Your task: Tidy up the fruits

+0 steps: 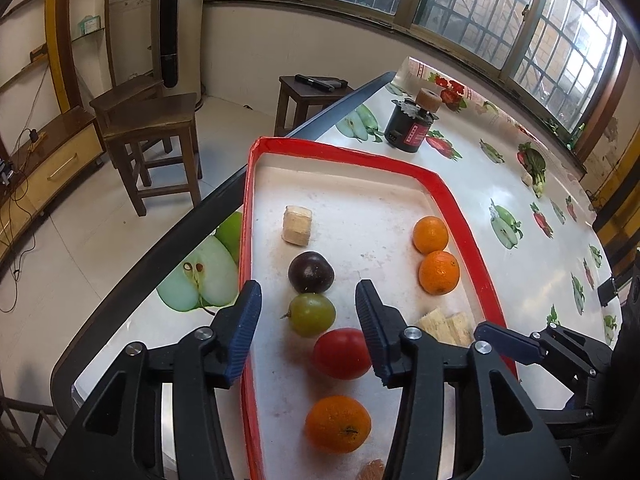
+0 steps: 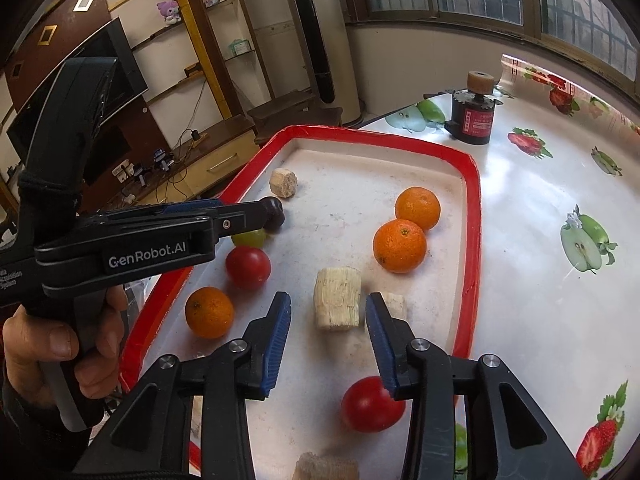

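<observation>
Red-rimmed tray taken as landmark. Left gripper seen spread, nothing pinched; green fruit lies between pads untouched, dark plum just beyond it, red tomato nearer. Right gripper seen spread, nothing pinched; pale cut stalk piece lies between fingertips inside tray. Two oranges grouped near tray's right rim; third orange by left rim.

left gripper: black frame, ribbed blue pads, silver screws | right gripper: same look | left body says GenRobot.AI in white | hand: dark sleeve
</observation>
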A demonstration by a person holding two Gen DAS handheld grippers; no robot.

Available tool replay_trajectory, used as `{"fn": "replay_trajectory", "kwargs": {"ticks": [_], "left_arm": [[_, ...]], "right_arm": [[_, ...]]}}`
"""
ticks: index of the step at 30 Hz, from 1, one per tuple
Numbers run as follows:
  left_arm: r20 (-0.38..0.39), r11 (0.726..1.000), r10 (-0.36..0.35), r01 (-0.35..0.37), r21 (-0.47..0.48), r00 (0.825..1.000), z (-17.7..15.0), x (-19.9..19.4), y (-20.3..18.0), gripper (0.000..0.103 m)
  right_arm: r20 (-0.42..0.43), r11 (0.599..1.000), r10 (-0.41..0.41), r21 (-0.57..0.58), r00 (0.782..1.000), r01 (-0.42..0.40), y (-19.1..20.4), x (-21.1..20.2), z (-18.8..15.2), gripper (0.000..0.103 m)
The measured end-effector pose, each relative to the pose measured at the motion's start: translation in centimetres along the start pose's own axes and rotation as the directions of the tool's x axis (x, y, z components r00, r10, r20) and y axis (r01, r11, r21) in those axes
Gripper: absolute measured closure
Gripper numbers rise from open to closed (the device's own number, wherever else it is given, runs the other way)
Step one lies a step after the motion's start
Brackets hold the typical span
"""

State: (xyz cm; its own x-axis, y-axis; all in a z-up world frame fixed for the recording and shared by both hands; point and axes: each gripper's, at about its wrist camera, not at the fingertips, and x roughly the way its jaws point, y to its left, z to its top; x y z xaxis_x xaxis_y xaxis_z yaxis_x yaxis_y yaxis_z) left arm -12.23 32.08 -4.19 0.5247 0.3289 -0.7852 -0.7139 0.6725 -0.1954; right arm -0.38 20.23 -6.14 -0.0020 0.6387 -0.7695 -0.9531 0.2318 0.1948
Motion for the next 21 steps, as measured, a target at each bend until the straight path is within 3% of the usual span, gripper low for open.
{"fn": "replay_trajectory", "kwargs": {"ticks": [6, 10, 21], "left_arm": [[0.034, 0.999, 0.027, -0.028, 0.018, 0.999, -1.1, -1.5, -0.6, 0.055], [0.069, 0.999, 0.041, -0.043, 0.033, 0.997, -2.2, -2.9, -1.2, 0.04], [0.087, 0.995, 0.035, -0.043, 0.089, 0.996, -4.9, -5.6, -2.7, 0.039]], "right_arm": [[0.023, 1.0, -0.007, -0.007, 1.0, 0.007, -0.8, -2.4, -1.3, 0.055], [0.046, 1.0, -0.007, -0.007, 0.999, 0.007, -1.4, -3.8, -2.0, 0.052], [0.106, 0.998, 0.004, -0.06, 0.994, 0.003, -2.2, -6.9, -3.7, 0.032]]}}
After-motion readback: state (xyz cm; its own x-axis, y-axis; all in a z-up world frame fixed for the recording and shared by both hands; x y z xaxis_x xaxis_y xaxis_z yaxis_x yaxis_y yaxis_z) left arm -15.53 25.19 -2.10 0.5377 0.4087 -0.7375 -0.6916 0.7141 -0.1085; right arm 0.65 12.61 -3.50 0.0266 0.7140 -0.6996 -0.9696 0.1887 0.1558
